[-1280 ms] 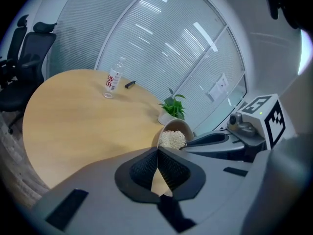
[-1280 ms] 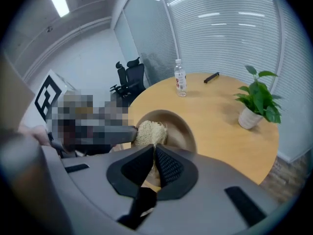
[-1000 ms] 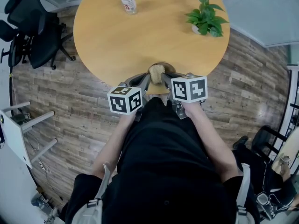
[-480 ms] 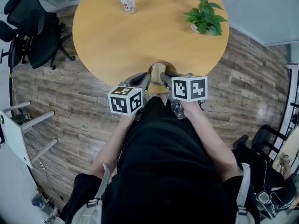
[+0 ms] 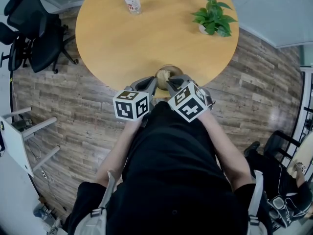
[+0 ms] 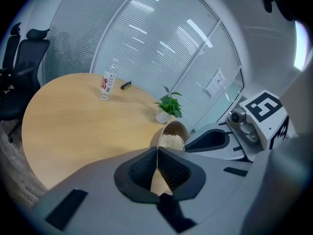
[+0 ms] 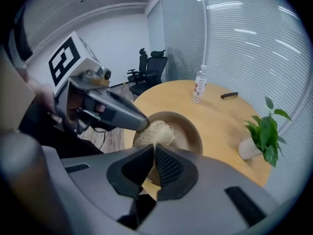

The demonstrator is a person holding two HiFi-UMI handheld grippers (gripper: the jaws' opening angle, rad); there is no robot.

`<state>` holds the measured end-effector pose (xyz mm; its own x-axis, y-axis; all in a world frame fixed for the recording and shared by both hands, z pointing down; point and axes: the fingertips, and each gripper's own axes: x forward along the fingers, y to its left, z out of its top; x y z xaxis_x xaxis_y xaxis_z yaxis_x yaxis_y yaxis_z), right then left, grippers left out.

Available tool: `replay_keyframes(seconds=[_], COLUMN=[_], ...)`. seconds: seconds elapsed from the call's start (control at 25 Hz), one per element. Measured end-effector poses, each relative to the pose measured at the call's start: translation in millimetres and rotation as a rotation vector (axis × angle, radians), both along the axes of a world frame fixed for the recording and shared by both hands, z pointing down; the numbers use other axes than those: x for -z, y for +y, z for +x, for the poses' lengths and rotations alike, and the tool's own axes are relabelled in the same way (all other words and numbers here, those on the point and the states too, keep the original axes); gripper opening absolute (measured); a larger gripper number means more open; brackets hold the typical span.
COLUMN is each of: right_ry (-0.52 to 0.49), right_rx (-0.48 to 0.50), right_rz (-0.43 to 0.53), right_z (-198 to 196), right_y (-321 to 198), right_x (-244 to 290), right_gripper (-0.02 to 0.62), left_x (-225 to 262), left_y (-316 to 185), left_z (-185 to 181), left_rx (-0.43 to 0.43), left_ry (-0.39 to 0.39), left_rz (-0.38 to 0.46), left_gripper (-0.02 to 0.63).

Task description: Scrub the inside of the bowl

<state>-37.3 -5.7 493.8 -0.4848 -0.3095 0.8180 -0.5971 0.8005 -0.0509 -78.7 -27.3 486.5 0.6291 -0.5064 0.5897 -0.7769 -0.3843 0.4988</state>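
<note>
Left gripper (image 6: 157,153) clamping tan bowl (image 6: 179,128) rim, right gripper (image 7: 153,150) pinching pale fibrous scrubber (image 7: 154,131) inside it

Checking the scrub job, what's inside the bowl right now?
A pale fibrous scrub pad, pinched by the right gripper, sits inside the bowl. The inner wall beside it looks bare; the bottom beneath the pad is covered.

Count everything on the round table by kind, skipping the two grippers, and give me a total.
Water bottle: 1
Potted plant: 1
Bowl: 1
Scrub pad, in the bowl: 1
Small dark object past the bottle, too small to identify: 1
Total: 5
</note>
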Motion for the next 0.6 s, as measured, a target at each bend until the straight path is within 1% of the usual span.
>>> replay_keyframes(seconds=[0.12, 0.2, 0.36, 0.44, 0.52, 0.6], right_ry=[0.067, 0.14, 0.331, 0.399, 0.438, 0.447], right_rx=[0.131, 0.223, 0.46, 0.569, 0.64, 0.667], right_rz=[0.066, 0.139, 0.353, 0.461, 0.556, 0.624], right_z=[4, 8, 12, 12, 11, 9], right_y=[2, 0, -3, -4, -7, -11], right_x=[1, 1, 3, 6, 12, 19], right_gripper=[0.025, 0.025, 0.025, 0.025, 0.025, 0.025], left_x=[1, 1, 1, 0, -3, -4], left_y=[0, 0, 1, 2, 3, 5], left_z=[0, 2, 3, 2, 2, 1], left_rx=[0.002, -0.002, -0.01, -0.007, -0.001, 0.006], left_ry=[0.0, -0.001, -0.015, -0.022, -0.022, -0.016], left_rz=[0.004, 0.006, 0.009, 0.006, -0.003, -0.012], left_gripper=[0.014, 0.014, 0.014, 0.014, 0.014, 0.014])
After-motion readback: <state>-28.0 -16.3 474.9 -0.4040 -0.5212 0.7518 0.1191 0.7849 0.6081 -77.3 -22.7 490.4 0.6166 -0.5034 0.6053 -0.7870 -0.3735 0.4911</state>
